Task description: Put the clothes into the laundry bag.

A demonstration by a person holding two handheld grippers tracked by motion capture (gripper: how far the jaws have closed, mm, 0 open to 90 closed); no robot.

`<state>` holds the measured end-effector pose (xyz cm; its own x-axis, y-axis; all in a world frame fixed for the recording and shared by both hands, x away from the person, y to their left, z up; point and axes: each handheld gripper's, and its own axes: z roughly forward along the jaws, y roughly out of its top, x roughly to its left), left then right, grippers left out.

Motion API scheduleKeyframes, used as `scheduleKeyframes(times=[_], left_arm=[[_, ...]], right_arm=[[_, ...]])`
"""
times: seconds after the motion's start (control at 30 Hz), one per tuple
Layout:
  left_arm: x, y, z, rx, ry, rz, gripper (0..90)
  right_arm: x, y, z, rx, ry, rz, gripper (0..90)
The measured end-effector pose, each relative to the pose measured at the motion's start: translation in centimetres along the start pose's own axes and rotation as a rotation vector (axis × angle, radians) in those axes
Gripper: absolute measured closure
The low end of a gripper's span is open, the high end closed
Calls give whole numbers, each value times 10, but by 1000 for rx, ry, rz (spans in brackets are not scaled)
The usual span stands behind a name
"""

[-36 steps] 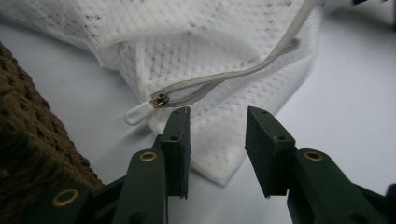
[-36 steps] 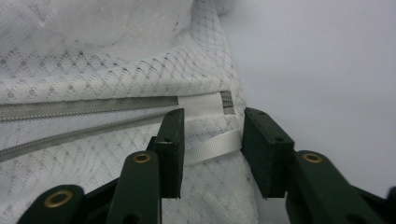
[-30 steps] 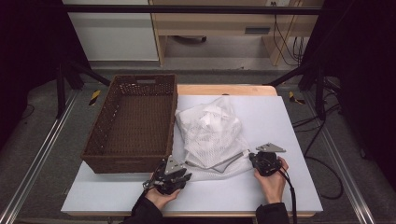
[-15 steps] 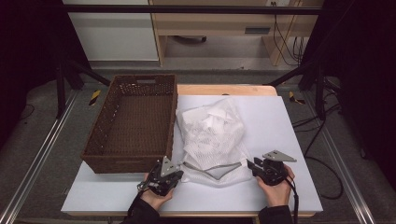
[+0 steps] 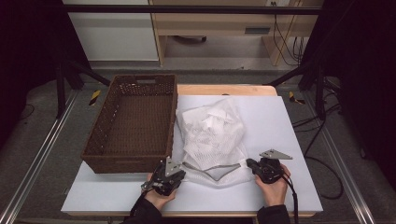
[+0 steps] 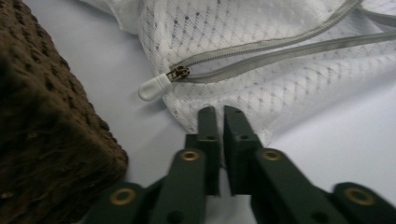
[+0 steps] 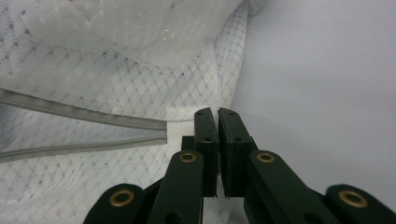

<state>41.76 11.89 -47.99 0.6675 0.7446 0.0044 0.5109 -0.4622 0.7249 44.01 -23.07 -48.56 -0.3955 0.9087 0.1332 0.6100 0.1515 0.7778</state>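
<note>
A: On the tabletop, what lies where?

B: White table [image 5: 289, 140], with a wooden strip along its far edge. Brown woven basket [image 5: 133, 126] at left; white mesh laundry bag [image 5: 212, 133] just beside it at centre. Grey floor, metal rails and black frame legs surround the table; pale cabinets and loose cables stand behind it.

A: How does the bag look?

B: Crumpled into a heap at its far part, flat at its near edge. A grey zipper [image 6: 280, 44] runs along that near edge and stands open, its two rows of teeth apart. The slider, with a white pull tab [image 6: 154, 86], sits at the bag's left corner, close to the basket wall.

A: And the tools?

B: Left gripper [image 5: 173, 173]: jaws clenched on the bag's near-left corner, mesh caught between the tips [image 6: 219, 116], just below the pull tab. Right gripper [image 5: 254, 164]: jaws have just been closing and are now clenched on the white hem at the near-right corner [image 7: 212, 119], where the zipper tapes end. A hand holds each gripper at the table's near edge.

A: What is hard to make out?

B: The bag's contents; the mesh folds hide them. How much cloth sits between each pair of jaws cannot be told. The forearms are cut off by the lower edge of the high view.
</note>
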Motion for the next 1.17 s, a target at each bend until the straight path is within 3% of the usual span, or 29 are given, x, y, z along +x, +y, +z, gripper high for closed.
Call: scheduleKeyframes(times=[0.07, 0.23, 0.43, 0.6, 0.7, 0.77, 0.93, 1.07, 1.17], left_arm=[[1, -1, -3, 8, -8, 7, 888], [13, -8, -18, 2, -22, 2, 888], [15, -14, -20, -18, -46, -3, 873], [19, -18, -35, -122, -111, -16, 681], [25, -23, -47, -165, -116, -18, 607], [28, -27, -53, -189, -122, -20, 565], [34, -36, -59, -194, -144, -4, 481], [42, -46, -62, -165, -123, 2, 426], [52, -54, -67, -157, -105, -18, 398]], right_arm=[[1, -3, -6, -1, 6, -10, 877], [-3, -12, -18, -5, 16, 21, 876], [-2, -17, -22, -1, 5, -10, 844], [-6, -13, -31, -70, 0, -16, 750], [-8, -11, -36, -109, 6, -24, 676], [-10, -10, -39, -142, 12, -13, 578], [-16, -10, -42, -210, 13, 4, 415], [-20, -11, -43, -232, 0, 15, 365], [-23, -11, -45, -243, -15, 20, 336]])
